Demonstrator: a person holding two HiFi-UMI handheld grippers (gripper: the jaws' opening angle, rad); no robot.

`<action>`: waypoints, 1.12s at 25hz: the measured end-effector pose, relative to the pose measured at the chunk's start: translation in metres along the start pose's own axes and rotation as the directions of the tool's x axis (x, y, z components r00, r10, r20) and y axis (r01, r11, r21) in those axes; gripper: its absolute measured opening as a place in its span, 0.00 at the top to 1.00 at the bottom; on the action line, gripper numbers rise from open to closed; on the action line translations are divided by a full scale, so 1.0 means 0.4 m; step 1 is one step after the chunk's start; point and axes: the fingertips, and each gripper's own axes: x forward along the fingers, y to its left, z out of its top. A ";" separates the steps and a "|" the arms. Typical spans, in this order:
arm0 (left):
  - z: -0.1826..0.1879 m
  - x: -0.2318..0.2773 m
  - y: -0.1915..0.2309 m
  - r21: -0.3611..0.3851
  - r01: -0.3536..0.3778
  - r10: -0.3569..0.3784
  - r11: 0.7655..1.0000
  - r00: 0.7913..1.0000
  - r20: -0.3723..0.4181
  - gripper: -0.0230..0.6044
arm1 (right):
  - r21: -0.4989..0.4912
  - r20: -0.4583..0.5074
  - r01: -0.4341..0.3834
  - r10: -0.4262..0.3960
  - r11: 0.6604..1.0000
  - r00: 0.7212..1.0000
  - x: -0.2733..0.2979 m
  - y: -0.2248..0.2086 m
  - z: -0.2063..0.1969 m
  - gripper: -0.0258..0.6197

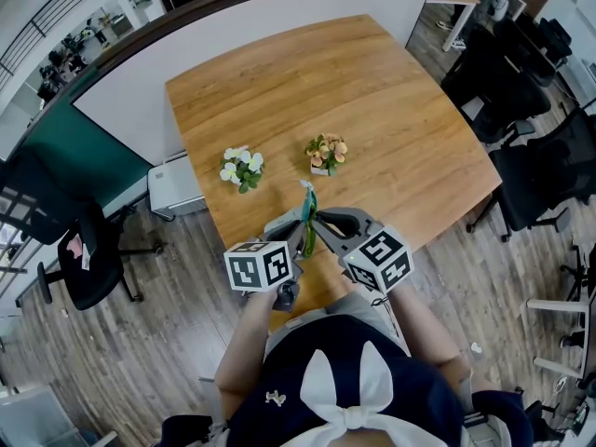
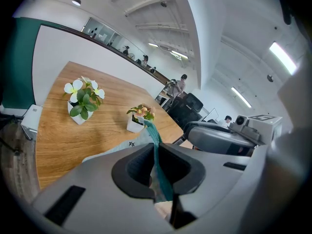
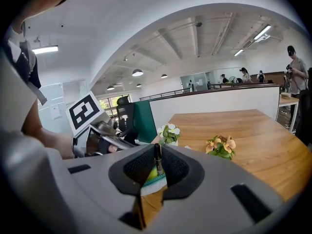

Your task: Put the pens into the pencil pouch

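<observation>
The pencil pouch [image 1: 308, 209], pale with a teal-green rim, stands lifted near the table's front edge between both grippers. My left gripper [image 2: 157, 155] is shut on the pouch's teal edge [image 2: 155, 135], and the pale pouch body [image 2: 119, 147] hangs in front of it. My right gripper [image 3: 157, 161] is shut on a thin dark pen [image 3: 157, 156] that stands upright between its jaws. Just below it is the pouch mouth [image 3: 155, 180], with something yellow-green [image 3: 151, 173] inside. In the head view the left gripper [image 1: 296, 223] and the right gripper [image 1: 322, 222] meet at the pouch.
Two small flower pots stand on the wooden table [image 1: 391, 110]: white flowers [image 1: 241, 168] to the left and orange flowers [image 1: 326, 153] to the right, both beyond the pouch. Office chairs [image 1: 88, 254] stand around the table on the wood floor.
</observation>
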 end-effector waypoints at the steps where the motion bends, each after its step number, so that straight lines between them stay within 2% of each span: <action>1: -0.001 0.000 0.001 -0.001 0.000 0.000 1.000 1.000 0.000 0.89 | 0.000 -0.009 -0.001 0.001 1.000 1.000 0.005 -0.001 -0.010 0.88; 8: 0.001 -0.003 0.010 -0.009 -0.005 0.005 1.000 1.000 0.003 0.89 | 0.023 -0.066 -0.024 0.026 0.999 0.997 0.033 0.003 -0.061 0.87; 13: 0.004 -0.005 0.015 -0.012 -0.007 0.007 1.000 1.000 0.005 0.89 | 0.038 -0.087 -0.041 0.044 0.998 0.995 0.035 0.014 -0.078 0.80; 20: 0.002 -0.001 0.024 -0.013 -0.018 0.018 1.000 1.000 -0.001 0.89 | 0.058 -0.089 -0.021 0.026 0.998 0.996 0.019 -0.006 -0.097 0.79; 28: -0.029 0.021 0.044 -0.003 -0.039 0.039 0.999 0.998 -0.046 0.89 | 0.094 -0.105 0.012 -0.003 0.995 0.995 -0.007 -0.030 -0.138 0.79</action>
